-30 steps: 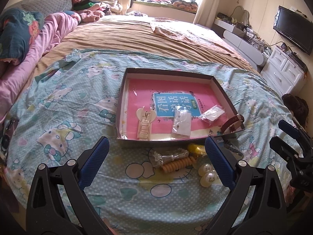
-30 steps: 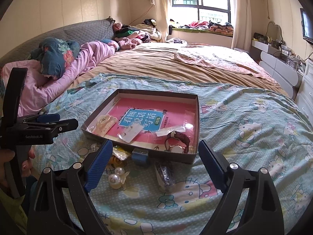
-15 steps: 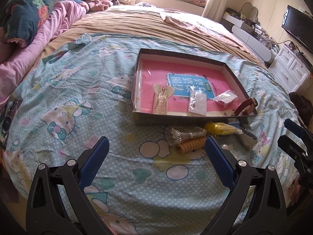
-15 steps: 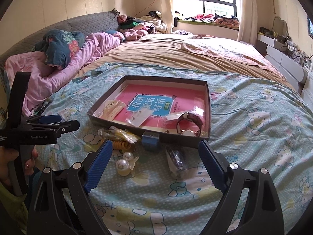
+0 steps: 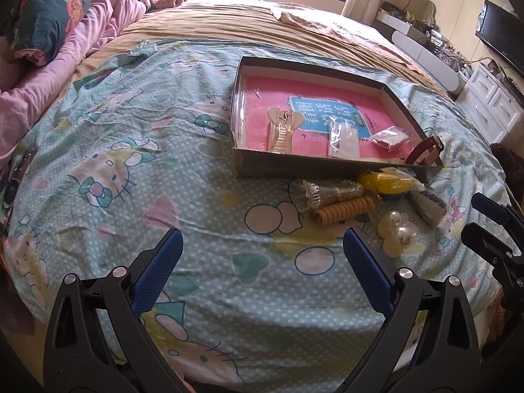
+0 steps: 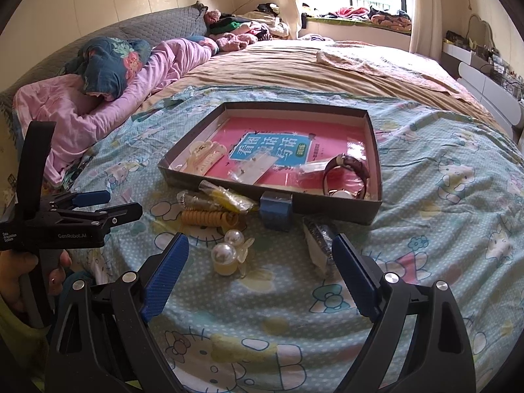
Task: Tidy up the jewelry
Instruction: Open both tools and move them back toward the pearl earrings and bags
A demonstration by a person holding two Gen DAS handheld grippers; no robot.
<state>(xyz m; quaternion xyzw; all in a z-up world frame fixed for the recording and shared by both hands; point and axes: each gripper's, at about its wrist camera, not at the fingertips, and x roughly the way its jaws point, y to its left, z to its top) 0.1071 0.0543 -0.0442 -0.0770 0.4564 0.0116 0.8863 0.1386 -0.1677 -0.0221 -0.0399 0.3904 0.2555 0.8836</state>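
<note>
Both your grippers hang over the bed's cartoon-cat sheet (image 5: 137, 150), jaws spread wide and empty: left gripper (image 5: 262, 262), right gripper (image 6: 260, 267). The shallow dark cardboard tray (image 6: 327, 208) holds a cream hair claw (image 5: 281, 129) and brown-strapped watch (image 6: 347, 177). The orange spiral hair tie (image 5: 344, 209) and pearl clip (image 6: 229, 252) lie just outside it.

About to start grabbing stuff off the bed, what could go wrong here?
The pearl hair clip lies on soft, rumpled bedding and may roll or sink when pinched. The orange spiral hair tie touches the clear-wrapped comb, so they may lift together. The brown-strapped watch leans by the dark shallow box's wall.
</note>
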